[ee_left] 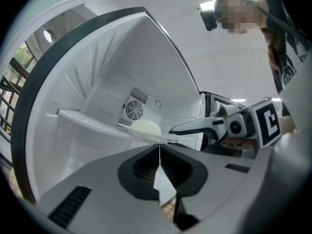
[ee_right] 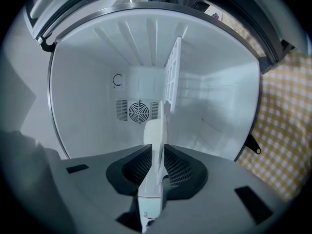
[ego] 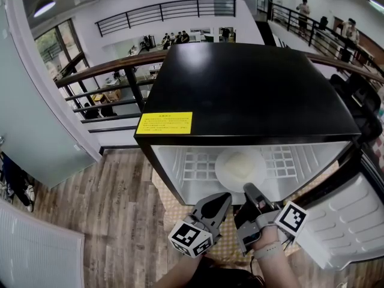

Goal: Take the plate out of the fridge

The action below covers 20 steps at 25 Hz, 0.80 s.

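An open, bright atrium is spreading out around the scene in the head view, with a dark railing (ego: pixel 108 71) curving from 9 o'clock toward 12 and people (ego: pixel 304 8) standing along a walkway at 1 o'clock. A wooden plank floor (ego: pixel 114 197) is filling the 7 to 9 o'clock side. A black fridge (ego: pixel 240 89) is sitting at the centre, seen from above, with its white interior facing 6 o'clock and its door (ego: pixel 354 221) hanging open at 4 o'clock. A yellow checkered mat (ego: pixel 180 212) is lying under the fridge and showing at its front, around 6 o'clock. Inside, a white slotted shelf (ego: pixel 192 164) is spanning the compartment, and the plate (ego: pixel 240 167), white and round, is lying on it just right of its middle, not yet out of the fridge. The right gripper (ego: pixel 249 189) is reaching in from 5 o'clock, turned on its side, and its jaws are clamping the near rim of the plate; its own view is showing the rim pinched between the two pads. The left gripper (ego: pixel 223 198) is hovering just beside it at 6 o'clock, in front of the shelf's edge, with its jaws pressed together on nothing. A yellow label (ego: pixel 164 123) is sticking to the fridge top's front edge at 9 o'clock.
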Motion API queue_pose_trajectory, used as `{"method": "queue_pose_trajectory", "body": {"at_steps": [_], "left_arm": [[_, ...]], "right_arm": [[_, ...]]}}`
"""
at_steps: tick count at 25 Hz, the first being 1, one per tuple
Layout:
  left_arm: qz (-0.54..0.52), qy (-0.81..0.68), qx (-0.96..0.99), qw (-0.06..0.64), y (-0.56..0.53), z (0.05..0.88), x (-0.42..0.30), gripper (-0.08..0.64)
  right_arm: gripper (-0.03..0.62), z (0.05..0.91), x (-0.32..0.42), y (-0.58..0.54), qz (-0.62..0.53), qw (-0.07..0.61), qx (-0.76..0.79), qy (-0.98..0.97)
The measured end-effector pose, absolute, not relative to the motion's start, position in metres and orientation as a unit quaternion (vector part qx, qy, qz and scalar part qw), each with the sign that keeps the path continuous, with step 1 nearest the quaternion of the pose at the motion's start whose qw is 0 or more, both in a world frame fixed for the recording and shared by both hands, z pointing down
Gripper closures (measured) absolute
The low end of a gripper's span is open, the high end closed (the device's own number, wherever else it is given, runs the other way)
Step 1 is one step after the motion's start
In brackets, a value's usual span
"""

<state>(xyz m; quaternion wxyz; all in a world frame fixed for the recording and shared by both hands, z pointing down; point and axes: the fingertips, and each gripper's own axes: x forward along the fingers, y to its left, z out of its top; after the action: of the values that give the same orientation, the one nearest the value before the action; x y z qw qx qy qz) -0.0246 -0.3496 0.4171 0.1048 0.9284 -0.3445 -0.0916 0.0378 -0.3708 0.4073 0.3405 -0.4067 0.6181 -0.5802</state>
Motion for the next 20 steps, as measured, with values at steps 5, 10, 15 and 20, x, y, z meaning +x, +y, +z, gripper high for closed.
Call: {"method": "queue_pose_trajectory", "body": {"at_steps": [5,10,15,20], "left_arm": [[-0.091,-0.342,0.929,0.107,-0.349,0.418,-0.024,0.547],[-0.089,-0.34,0.93,0.109,-0.349,0.42,-0.022,0.548],[-0.09,-0.343,0.929,0.108,-0.352,0.42,-0.024,0.548],[-0.092,-0.348,0.926,0.108,-0.354,0.42,-0.028,0.548]], "right_arm": [[0.526,0.411,0.042,-0.38,-0.58,0.354,-0.399,0.615],[0.534,0.415,0.043,-0.376,-0.583,0.372,-0.397,0.604],[0.535,0.415,0.041,-0.368,-0.59,0.369,-0.399,0.597],[0.534,0.412,0.039,-0.364,-0.591,0.375,-0.381,0.604]]}}
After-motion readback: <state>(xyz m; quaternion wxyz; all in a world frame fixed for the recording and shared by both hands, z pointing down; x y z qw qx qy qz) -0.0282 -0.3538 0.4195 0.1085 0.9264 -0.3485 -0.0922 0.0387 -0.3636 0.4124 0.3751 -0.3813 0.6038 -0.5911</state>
